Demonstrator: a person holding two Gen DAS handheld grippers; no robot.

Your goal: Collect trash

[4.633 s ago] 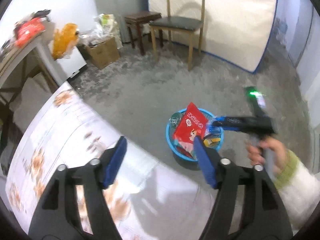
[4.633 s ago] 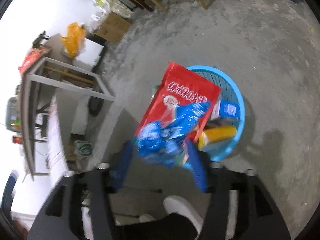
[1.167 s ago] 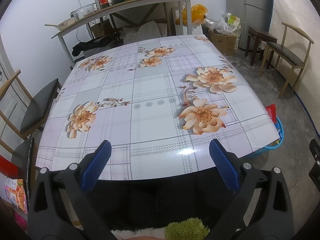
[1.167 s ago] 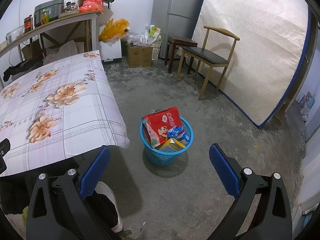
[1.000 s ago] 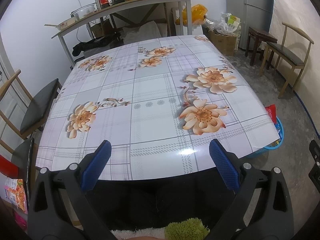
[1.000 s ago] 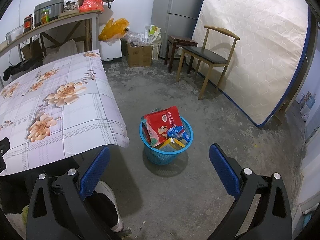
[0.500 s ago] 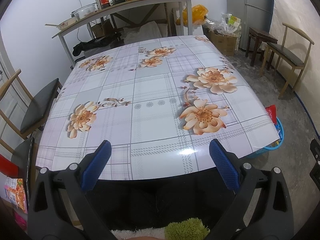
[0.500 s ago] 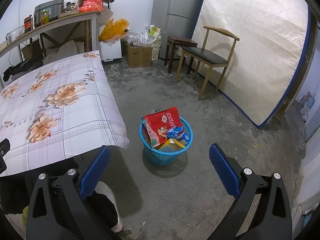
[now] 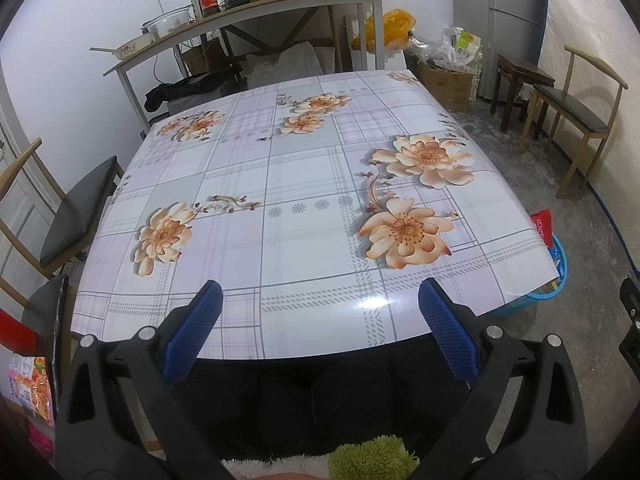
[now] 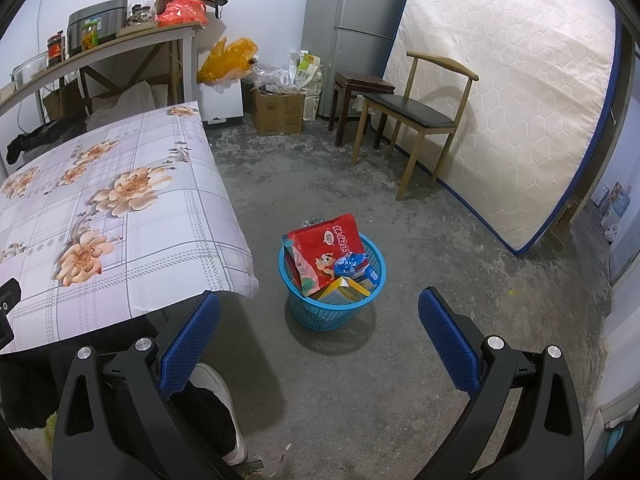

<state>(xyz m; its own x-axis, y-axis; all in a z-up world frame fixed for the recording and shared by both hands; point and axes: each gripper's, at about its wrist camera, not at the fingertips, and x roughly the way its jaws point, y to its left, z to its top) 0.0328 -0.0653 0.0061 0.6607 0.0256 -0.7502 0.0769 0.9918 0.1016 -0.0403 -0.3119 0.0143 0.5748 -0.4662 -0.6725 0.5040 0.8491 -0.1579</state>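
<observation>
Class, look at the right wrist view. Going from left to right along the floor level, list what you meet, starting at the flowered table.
Flowered table → blue trash basket holding a red snack bag → wooden chair → leaning mattress.

No legible text (red packet (image 10: 326,250) blurred)

From my left camera the worktop (image 9: 304,200) hides most of the basket (image 9: 556,280); only its right rim and a corner of the red bag (image 9: 543,222) show. On my right camera, items under the red bag (image 10: 326,252) are covered, and its print is too small to read. A packet (image 9: 32,384) is cut off at the left edge.
</observation>
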